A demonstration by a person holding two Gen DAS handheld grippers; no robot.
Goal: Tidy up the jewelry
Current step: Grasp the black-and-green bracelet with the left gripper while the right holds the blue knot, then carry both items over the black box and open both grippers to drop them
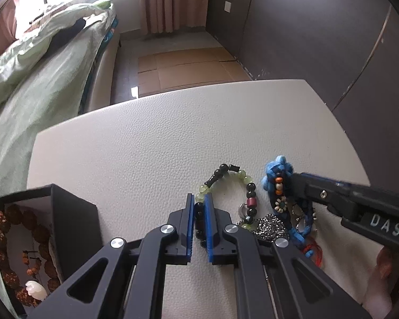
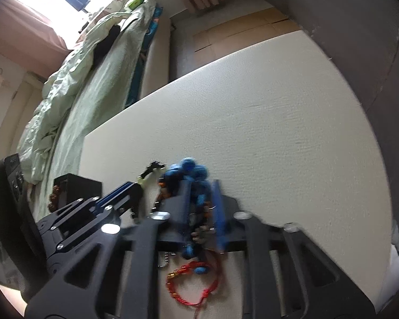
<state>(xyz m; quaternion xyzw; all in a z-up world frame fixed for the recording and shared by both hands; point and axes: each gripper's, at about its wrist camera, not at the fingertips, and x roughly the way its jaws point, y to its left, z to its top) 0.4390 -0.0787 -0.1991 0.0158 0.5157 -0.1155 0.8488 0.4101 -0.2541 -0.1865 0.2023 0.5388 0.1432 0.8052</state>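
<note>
On the counter (image 1: pixel 146 138), left: open black box (image 1: pixel 74 212) containing brown seed-bead bracelet (image 1: pixel 2 228). Left gripper (image 1: pixel 199 199) pinching green-and-black bead bracelet (image 1: pixel 242 180). Right gripper (image 2: pixel 202 186) clamped on blue knotted cord piece (image 2: pixel 191 167).

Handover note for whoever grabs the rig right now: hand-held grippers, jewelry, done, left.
Left hand-held gripper: shut on the green-and-black bead bracelet, which lies on the white table.
Right hand-held gripper: shut on the blue knotted cord piece.
Black box at the table's left already holds a brown bead bracelet.
Left to sort: both gripped pieces, the metal chain and the red cord bracelet, probably into the box.
</note>
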